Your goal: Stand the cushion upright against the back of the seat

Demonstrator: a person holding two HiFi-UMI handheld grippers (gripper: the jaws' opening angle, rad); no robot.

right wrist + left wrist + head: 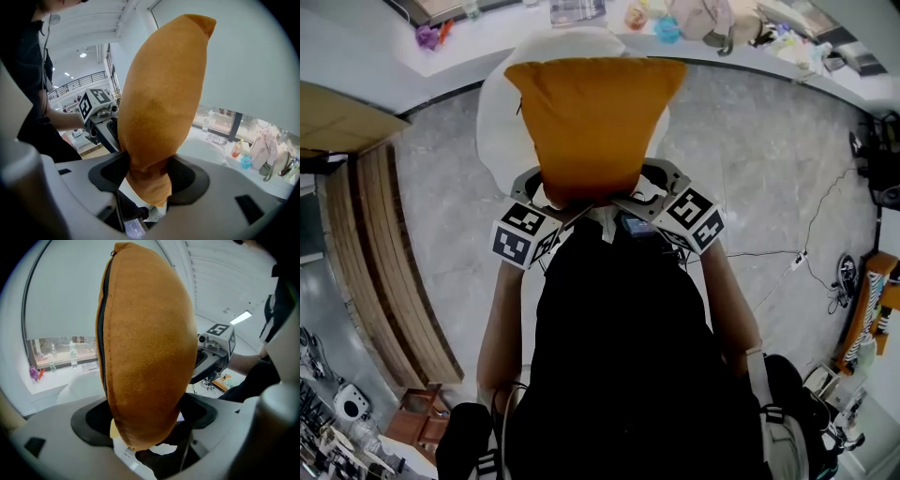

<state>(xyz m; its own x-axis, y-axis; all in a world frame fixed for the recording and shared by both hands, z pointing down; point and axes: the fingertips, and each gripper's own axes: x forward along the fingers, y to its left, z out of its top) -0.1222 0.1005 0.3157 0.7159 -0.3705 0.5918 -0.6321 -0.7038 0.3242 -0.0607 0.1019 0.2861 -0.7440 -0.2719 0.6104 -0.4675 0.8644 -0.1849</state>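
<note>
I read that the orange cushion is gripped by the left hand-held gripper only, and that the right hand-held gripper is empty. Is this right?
No. The right hand-held gripper is not empty: the right gripper view shows its jaws closed on the orange cushion too. The left hand-held gripper grips it, as you said.

**Lighting & pic quality, 3 views**

Head view: bright, even illum.; pale floor (750, 169) has mild sheen, no hard shadows; dark clothing reads as black mass, no detail. Strong fisheye bend at edges.
Left gripper view: black vignette in corners; window strip (61, 350) washed out; ceiling strip light (242, 317) glares; cushion (150, 348) sharp, nearest foreground soft.
Right gripper view: same vignette; ceiling lamp (83, 55) a small hot spot; bkgd slightly soft.
</note>
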